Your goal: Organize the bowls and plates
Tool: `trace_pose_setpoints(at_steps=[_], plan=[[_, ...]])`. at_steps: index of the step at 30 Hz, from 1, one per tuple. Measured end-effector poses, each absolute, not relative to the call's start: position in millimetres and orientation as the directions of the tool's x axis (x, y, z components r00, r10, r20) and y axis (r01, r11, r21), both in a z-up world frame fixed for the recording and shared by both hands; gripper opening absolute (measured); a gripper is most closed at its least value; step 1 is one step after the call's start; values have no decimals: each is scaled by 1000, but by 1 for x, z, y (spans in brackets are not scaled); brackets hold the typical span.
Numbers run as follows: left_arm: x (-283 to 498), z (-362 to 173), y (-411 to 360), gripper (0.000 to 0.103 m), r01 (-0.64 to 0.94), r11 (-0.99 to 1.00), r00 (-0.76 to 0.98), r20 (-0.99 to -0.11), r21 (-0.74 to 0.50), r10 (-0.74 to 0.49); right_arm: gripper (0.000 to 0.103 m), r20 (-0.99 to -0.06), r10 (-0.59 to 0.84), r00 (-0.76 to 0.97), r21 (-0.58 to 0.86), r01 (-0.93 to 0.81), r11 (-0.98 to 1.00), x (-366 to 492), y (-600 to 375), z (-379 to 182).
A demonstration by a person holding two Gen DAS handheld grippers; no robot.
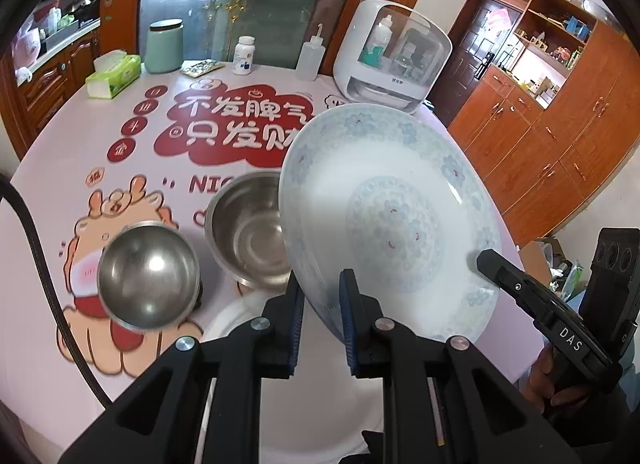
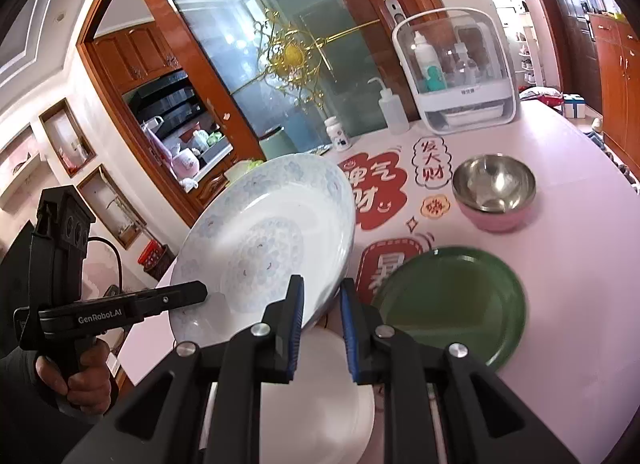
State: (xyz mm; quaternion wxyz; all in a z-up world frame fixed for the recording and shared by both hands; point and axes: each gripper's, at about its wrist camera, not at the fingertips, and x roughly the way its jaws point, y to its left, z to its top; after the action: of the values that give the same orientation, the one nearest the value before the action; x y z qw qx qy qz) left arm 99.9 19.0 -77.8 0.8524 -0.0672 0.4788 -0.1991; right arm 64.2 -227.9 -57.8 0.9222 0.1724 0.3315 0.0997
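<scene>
A white plate with a blue flower pattern (image 1: pixel 392 220) is held tilted above the table. My left gripper (image 1: pixel 322 296) is shut on its near rim. My right gripper (image 2: pixel 320 300) is shut on the opposite rim of the same plate (image 2: pixel 264 240). Each gripper shows in the other's view, the right one (image 1: pixel 490 260) and the left one (image 2: pixel 196 290). A plain white plate (image 1: pixel 320 404) lies on the table under the grippers; it also shows in the right wrist view (image 2: pixel 320 396). Two steel bowls (image 1: pixel 148 276) (image 1: pixel 248 228) stand to the left. A green plate (image 2: pixel 452 304) and a pink-walled steel bowl (image 2: pixel 494 192) lie to the right.
The round table (image 1: pixel 80 168) has a pink printed cover. At its far edge stand a tissue box (image 1: pixel 114 76), a green canister (image 1: pixel 164 46), a pill bottle (image 1: pixel 244 56), a squeeze bottle (image 1: pixel 308 58) and a white storage box (image 1: pixel 392 56). Wooden cabinets (image 1: pixel 560 136) stand to the right.
</scene>
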Motion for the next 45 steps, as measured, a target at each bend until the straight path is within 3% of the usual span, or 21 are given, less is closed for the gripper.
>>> trace_pose_setpoints(at_steps=[22,45], plan=[[29,-134,46,16,215,930,337,-871,-298,-357,17,-688,354,633,403,-71,912,19,-198,-105],[25,-191,52,17,170,946,208,-929,-275,-308,17,-807,358,470,397,-17,918,24,-185,-158]])
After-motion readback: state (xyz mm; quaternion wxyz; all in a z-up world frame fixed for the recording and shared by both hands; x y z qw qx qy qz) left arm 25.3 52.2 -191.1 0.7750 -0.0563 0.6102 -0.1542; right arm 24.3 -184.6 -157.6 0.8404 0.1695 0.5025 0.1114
